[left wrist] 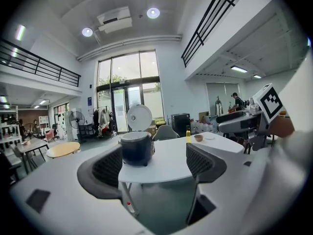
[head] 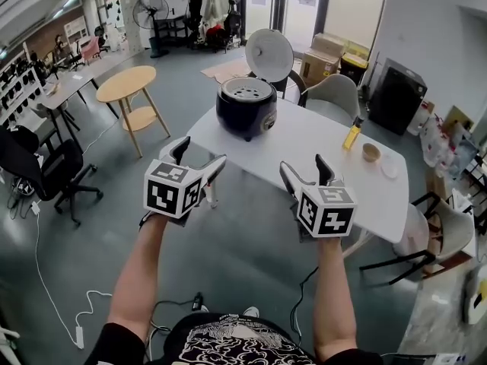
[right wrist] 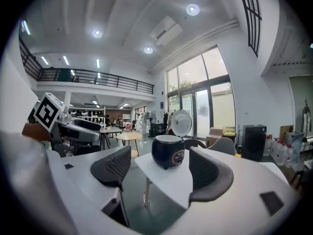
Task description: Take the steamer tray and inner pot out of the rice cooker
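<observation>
while both grippers hang short of the worktop point(head: 319, 150), nothing is lifted yet.
left gripper point(head: 199, 158) and right gripper point(head: 306, 172) fingers spread wide, empty, aimed at rice cooker point(head: 246, 109); lid point(head: 268, 54) stands up so steamer tray point(head: 246, 91) is reachable, inner pot probably hidden underneath.

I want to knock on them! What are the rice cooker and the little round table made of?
The rice cooker looks like dark, shiny plastic or painted metal; light glints on its side. The round table looks like pale, matte wood, top and slanted legs alike, though it could be veneer.
</observation>
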Available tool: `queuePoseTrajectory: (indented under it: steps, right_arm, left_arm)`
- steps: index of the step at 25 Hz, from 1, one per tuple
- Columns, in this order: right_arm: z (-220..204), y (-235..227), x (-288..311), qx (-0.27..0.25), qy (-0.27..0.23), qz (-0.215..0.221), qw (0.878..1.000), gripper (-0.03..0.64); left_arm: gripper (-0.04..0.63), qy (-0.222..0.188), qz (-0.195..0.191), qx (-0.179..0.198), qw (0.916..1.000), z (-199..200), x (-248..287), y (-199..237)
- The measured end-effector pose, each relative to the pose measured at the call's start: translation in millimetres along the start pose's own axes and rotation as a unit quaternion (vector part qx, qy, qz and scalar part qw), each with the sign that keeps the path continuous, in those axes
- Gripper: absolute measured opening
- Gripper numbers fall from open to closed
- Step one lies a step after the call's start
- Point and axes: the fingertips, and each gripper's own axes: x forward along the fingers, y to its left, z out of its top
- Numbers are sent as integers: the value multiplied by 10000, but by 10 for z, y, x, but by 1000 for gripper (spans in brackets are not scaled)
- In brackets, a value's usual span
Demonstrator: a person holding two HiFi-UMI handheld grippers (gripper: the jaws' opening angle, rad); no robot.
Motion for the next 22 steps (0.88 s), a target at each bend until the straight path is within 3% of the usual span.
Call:
queuePoseTrajectory:
  steps: [10,22]
  right_arm:
    - [-43,-299,-13,-50,22,234,9997,377]
    - [-283,-572,588,-79,72,447,9989,376]
  left_arm:
    - [397,57,281,-145,9995,56,168,-173]
    - [397,82,425,-203,9989,-169,786,-23]
